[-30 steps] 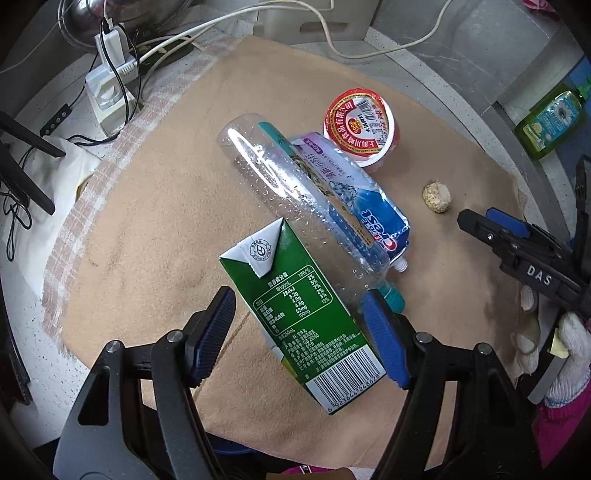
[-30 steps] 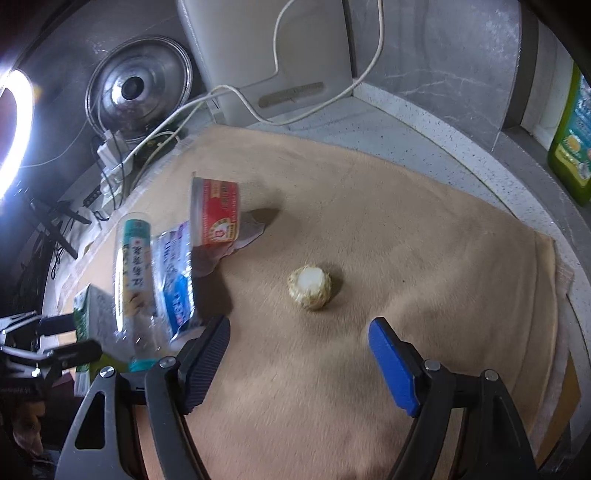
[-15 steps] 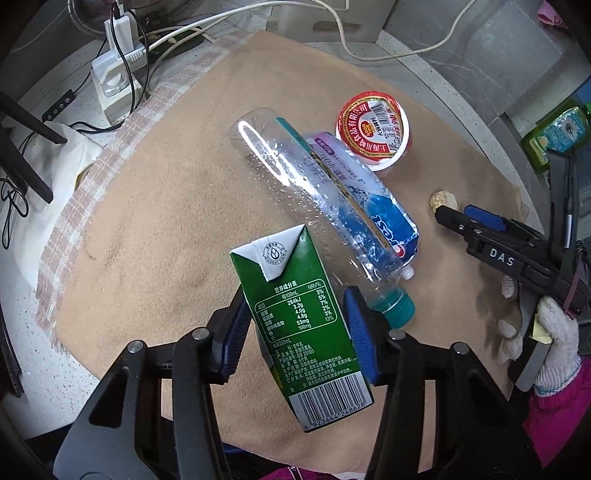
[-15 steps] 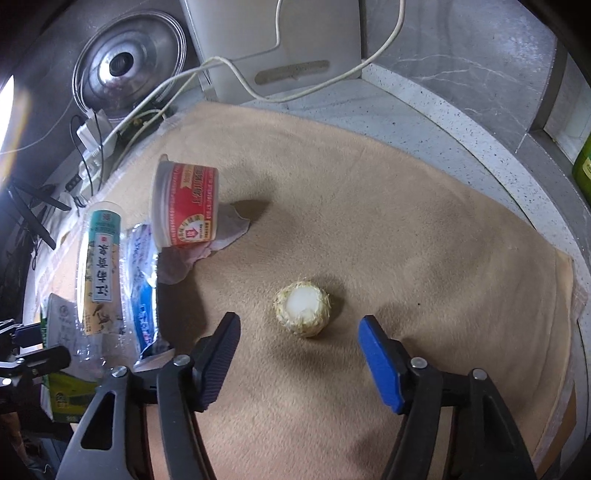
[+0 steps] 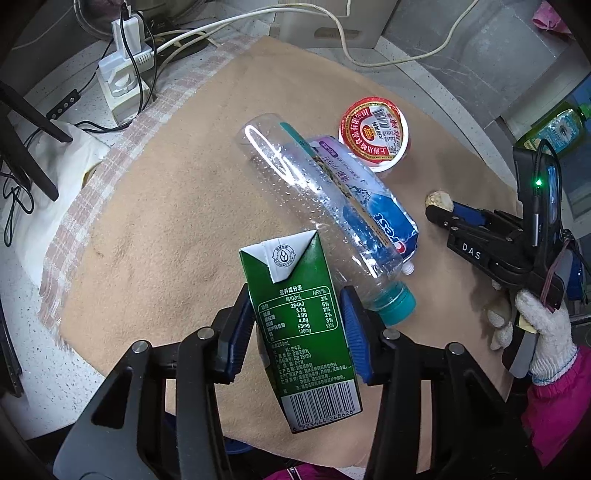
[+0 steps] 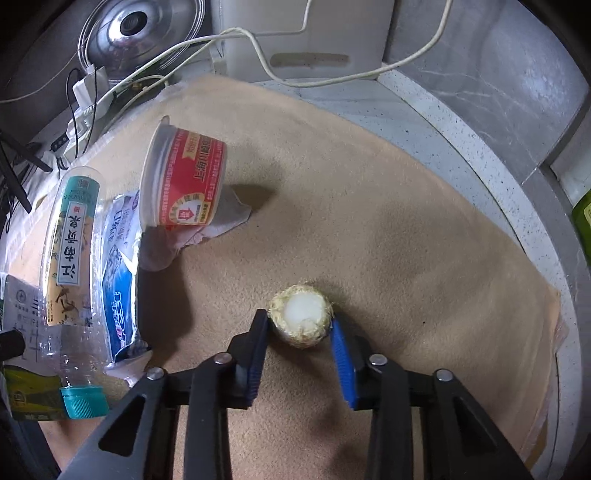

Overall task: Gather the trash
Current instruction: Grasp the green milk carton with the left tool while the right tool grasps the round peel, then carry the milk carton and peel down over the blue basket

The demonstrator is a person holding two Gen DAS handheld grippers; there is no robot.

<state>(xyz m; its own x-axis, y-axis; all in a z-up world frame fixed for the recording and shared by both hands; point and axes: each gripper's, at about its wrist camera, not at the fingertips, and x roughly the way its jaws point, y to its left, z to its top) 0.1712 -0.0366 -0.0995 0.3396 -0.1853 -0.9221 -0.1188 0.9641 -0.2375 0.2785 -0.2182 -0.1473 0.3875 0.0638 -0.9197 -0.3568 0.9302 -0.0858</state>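
My left gripper (image 5: 297, 314) is shut on a green milk carton (image 5: 301, 325) and holds it over the tan cloth (image 5: 166, 221). A clear plastic bottle (image 5: 317, 206) with a teal cap lies on a Crest toothpaste tube (image 5: 384, 218), next to a red and white cup (image 5: 375, 133). My right gripper (image 6: 299, 328) is closed around a small round cob stub (image 6: 301, 319) on the cloth; its pads touch both sides. The bottle (image 6: 70, 254), the tube (image 6: 118, 280) and the cup (image 6: 183, 184) show at the left of the right wrist view.
A crumpled tissue (image 6: 207, 229) lies under the cup. A power strip with chargers and cables (image 5: 122, 85) sits at the back left. A white appliance (image 6: 303, 37) and a metal lid (image 6: 140, 33) stand behind. A green soap bottle (image 5: 554, 129) is at the right.
My left gripper closed on the green carton and lifted it. My right gripper moved forward to the cob stub and closed around it.
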